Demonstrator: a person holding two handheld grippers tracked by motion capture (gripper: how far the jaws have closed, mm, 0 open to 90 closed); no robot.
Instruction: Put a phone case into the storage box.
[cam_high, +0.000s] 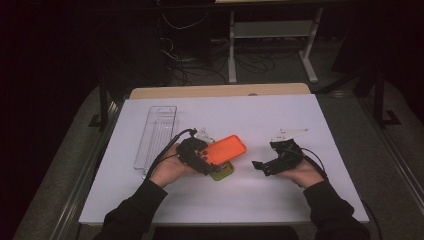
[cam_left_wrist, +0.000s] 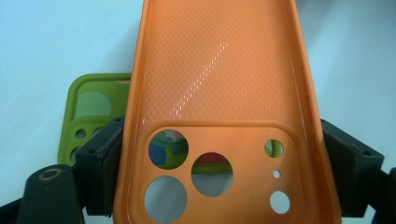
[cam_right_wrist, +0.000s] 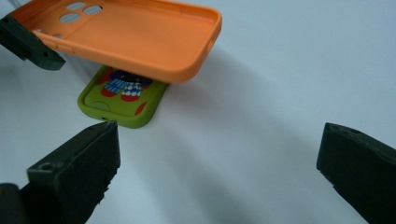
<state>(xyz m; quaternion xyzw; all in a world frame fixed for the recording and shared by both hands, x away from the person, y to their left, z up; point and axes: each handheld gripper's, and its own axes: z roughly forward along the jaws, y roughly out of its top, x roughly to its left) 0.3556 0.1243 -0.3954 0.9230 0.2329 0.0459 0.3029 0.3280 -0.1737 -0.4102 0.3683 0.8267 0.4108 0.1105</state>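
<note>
My left gripper (cam_high: 206, 159) is shut on the camera end of an orange phone case (cam_high: 227, 148), which it holds hollow side up a little above the table. In the left gripper view the jaws press the two long edges of the orange case (cam_left_wrist: 219, 79). Under it lies a green phone case (cam_high: 223, 171) with a cartoon print, flat on the white table; it also shows as the green case (cam_right_wrist: 122, 100) in the right gripper view. My right gripper (cam_high: 256, 164) stands open to the right of both cases, jaws wide apart with nothing between them.
A clear plastic tray (cam_high: 156, 134) lies lengthwise at the table's left. The white table top (cam_high: 260, 115) ends in a wooden strip at the back; beyond it are a desk frame and cables on a dark floor.
</note>
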